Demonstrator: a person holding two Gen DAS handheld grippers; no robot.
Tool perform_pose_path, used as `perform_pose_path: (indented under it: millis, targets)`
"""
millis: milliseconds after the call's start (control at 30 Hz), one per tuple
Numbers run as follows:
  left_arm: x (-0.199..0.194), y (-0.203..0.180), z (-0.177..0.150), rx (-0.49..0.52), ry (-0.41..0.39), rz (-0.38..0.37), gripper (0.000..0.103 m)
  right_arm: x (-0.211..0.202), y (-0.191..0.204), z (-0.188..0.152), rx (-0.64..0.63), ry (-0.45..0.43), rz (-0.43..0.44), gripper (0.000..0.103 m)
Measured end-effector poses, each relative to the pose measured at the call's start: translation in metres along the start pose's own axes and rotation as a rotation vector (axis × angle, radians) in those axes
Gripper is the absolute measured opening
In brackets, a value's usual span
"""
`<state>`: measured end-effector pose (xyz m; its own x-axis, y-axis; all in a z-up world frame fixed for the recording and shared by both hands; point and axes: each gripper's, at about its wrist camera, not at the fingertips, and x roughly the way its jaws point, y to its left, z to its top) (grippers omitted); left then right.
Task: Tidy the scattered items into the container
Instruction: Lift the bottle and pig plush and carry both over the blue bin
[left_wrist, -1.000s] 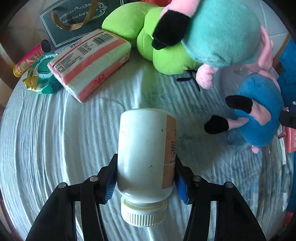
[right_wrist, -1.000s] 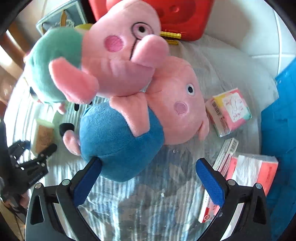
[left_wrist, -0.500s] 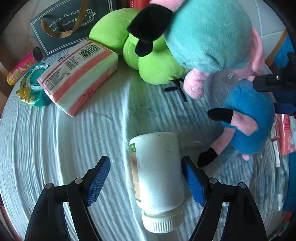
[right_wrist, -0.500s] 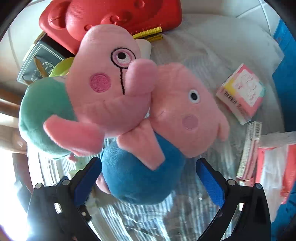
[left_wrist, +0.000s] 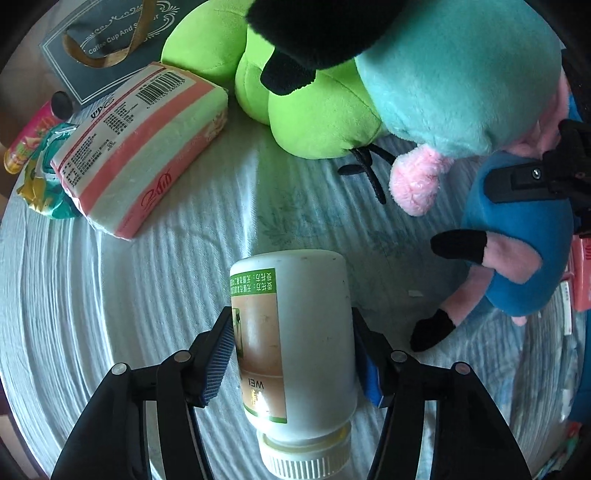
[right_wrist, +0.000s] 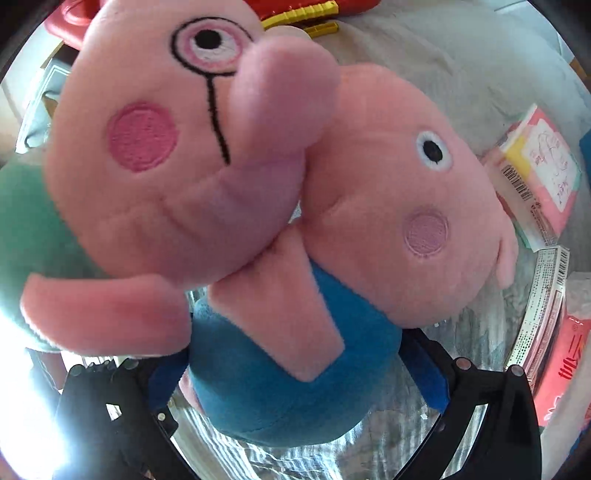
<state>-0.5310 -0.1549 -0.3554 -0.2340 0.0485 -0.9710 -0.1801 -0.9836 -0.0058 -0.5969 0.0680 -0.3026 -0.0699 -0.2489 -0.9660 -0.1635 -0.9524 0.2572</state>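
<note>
My left gripper (left_wrist: 293, 354) is shut on a white plastic bottle (left_wrist: 299, 339) with a green and tan label, cap toward the camera, just above the pale striped cloth (left_wrist: 110, 295). My right gripper (right_wrist: 295, 373) has its blue pads against the blue body of a pink pig plush (right_wrist: 288, 387); this plush also shows at the right of the left wrist view (left_wrist: 517, 236). A second pig plush in a teal dress (right_wrist: 166, 147) leans on it, and shows in the left wrist view (left_wrist: 461, 74).
A green plush (left_wrist: 306, 110), a pink-and-white tissue pack (left_wrist: 140, 147), a dark gift bag (left_wrist: 96, 48) and a snack tube (left_wrist: 26, 147) lie at the far left. A red case (right_wrist: 314, 7) and pink packets (right_wrist: 535, 177) lie beyond the pigs.
My left gripper opened around the bottle half a second ago and has closed on it again. My right gripper has moved onto the blue pig plush and closed on its body.
</note>
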Motion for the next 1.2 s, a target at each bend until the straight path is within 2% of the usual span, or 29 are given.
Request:
perform_pose_path:
  millis: [100, 167, 233, 433, 633, 767, 833, 967, 1200]
  targets:
    - [0.000, -0.001, -0.002, 0.011, 0.031, 0.002, 0.064, 0.004, 0.005, 0.004, -0.022, 0.022, -0.017, 0.103]
    - [-0.003, -0.001, -0.004, 0.011, 0.041, 0.001, 0.054, 0.004, 0.008, 0.001, -0.058, 0.034, -0.028, 0.103]
    - [-0.007, 0.000, -0.006, 0.004, 0.042, -0.004, 0.052, -0.002, 0.009, -0.009, -0.097, 0.030, -0.042, 0.101]
    - [-0.037, 0.015, -0.028, -0.040, -0.011, -0.021, 0.052, -0.033, 0.003, -0.068, -0.220, 0.003, -0.105, 0.098]
    - [-0.088, 0.021, -0.062, -0.061, -0.094, -0.021, 0.052, -0.071, -0.015, -0.136, -0.264, -0.040, -0.105, 0.095]
    - [-0.123, -0.006, -0.101, -0.054, -0.122, -0.032, 0.052, -0.084, -0.025, -0.177, -0.286, -0.058, -0.108, 0.094]
    - [-0.120, -0.013, -0.117, -0.042, -0.134, -0.022, 0.052, -0.088, -0.028, -0.194, -0.297, -0.076, -0.108, 0.094]
    - [-0.125, -0.018, -0.113, -0.024, -0.148, -0.023, 0.051, -0.082, -0.028, -0.207, -0.304, -0.114, -0.083, 0.094]
    - [-0.170, -0.051, -0.131, -0.016, -0.224, -0.008, 0.051, -0.123, -0.027, -0.237, -0.369, -0.220, -0.036, 0.094]
